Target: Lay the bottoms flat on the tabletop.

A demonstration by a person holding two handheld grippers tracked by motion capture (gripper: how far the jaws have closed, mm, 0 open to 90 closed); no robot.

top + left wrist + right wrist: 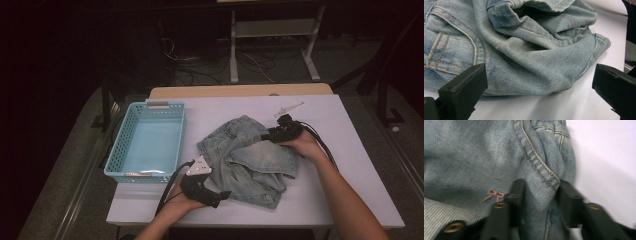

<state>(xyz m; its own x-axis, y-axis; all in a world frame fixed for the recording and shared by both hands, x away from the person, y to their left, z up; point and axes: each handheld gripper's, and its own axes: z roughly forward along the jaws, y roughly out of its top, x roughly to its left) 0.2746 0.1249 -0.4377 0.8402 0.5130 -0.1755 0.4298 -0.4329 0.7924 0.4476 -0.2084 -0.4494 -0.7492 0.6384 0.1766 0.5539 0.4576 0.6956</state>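
A crumpled pair of light-blue denim shorts (250, 157) lies in the middle of the white desk (350, 200), just right of a pale blue plastic basket (116, 150).

The right tool (267, 135) sits at the far right edge of the heap. In the right gripper view its jaws stand narrow, with a stitched fold of denim (541, 192) between them and both pads pressing the cloth, so it is taken as gripping the shorts beside a seamed hem. The left tool (222, 196) rests low at the near edge of the garment; the left gripper view shows its jaws spread wide, with the shorts (524, 50) lying ahead of them and bare desk between the pads, holding nothing.

The denim looks soft but thick: it should drape and sag rather than keep its shape, and a loose single layer could slide out of a pinch. Doubled seams, hems and the waistband appear to be the surest places to take hold, since the stitching gives the pads something to bite. The near corner ahead of the left tool seems a fair second hold.

The basket stands empty, with a small label at its near wall.
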